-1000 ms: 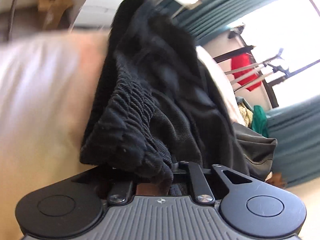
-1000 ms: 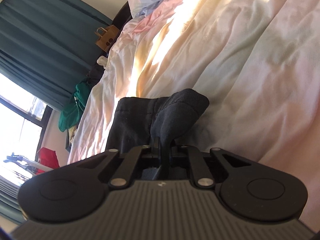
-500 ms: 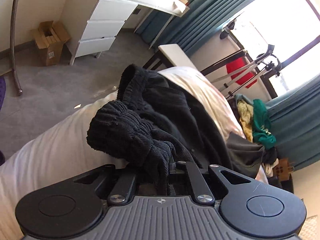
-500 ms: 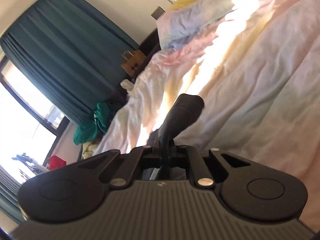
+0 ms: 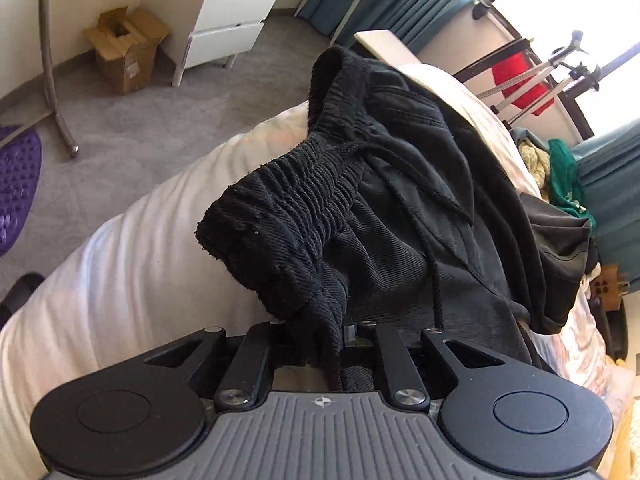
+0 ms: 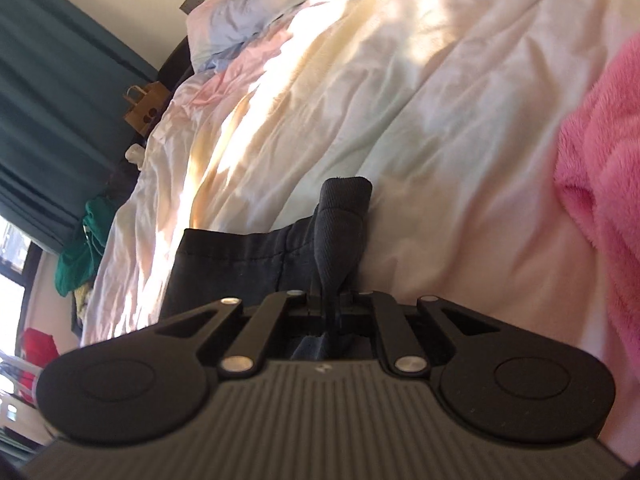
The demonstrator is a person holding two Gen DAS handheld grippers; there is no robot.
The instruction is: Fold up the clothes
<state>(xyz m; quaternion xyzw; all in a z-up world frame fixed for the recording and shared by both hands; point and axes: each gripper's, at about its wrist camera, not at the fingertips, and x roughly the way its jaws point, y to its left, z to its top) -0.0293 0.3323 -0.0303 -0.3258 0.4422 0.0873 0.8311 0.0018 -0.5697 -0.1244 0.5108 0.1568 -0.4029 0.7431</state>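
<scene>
A pair of black shorts (image 5: 400,216) with a ribbed elastic waistband (image 5: 288,208) and a drawstring lies bunched on the pale bed (image 5: 120,280). My left gripper (image 5: 340,332) is shut on the waistband, which bulges up just ahead of the jaws. In the right wrist view my right gripper (image 6: 330,300) is shut on a dark hem of the same black shorts (image 6: 340,224), which stands up as a fold over the bedding (image 6: 400,100). The fingertips of both grippers are hidden by cloth.
A pink fluffy blanket (image 6: 600,160) lies at the right. Pillows (image 6: 248,12) lie at the bed's head. Beside the bed are grey carpet, a white drawer unit (image 5: 232,12), a cardboard box (image 5: 124,52), a metal stand (image 5: 52,68), teal curtains and a clothes rack (image 5: 532,76).
The left gripper has swung back with the waistband, and the floor and drawers have come into view. The right gripper lifted the hem, then lowered it toward the bedding.
</scene>
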